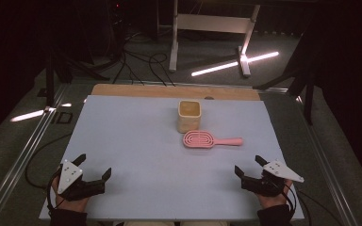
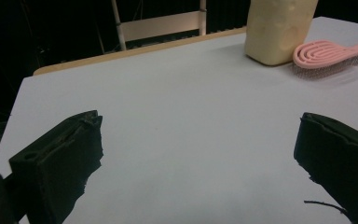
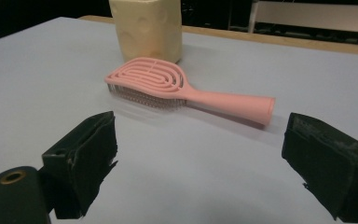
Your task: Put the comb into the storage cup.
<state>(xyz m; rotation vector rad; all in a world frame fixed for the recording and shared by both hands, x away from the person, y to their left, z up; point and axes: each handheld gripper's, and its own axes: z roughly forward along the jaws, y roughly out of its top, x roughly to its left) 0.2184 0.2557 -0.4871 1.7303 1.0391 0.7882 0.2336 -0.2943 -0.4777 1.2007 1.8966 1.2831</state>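
Observation:
A pink hairbrush [image 1: 209, 140] lies bristles down on the pale blue table top [image 1: 136, 150], handle pointing right. Just behind it stands a cream-yellow square cup [image 1: 189, 115], upright and open at the top. My left gripper [image 1: 93, 165] rests near the table's front left corner, open and empty. My right gripper [image 1: 249, 165] rests near the front right, open and empty, below and to the right of the brush. In the right gripper view the hairbrush [image 3: 182, 91] lies just beyond the jaws with the cup [image 3: 147, 28] behind it. The left gripper view has the cup [image 2: 279, 30] and hairbrush [image 2: 328, 56] at far right.
A wooden strip [image 1: 174, 91] shows along the table's far edge. Beyond it stand a white frame [image 1: 212, 28] on the floor, cables [image 1: 141, 63] and dark stands. Metal rails [image 1: 23, 150] run along both sides of the table.

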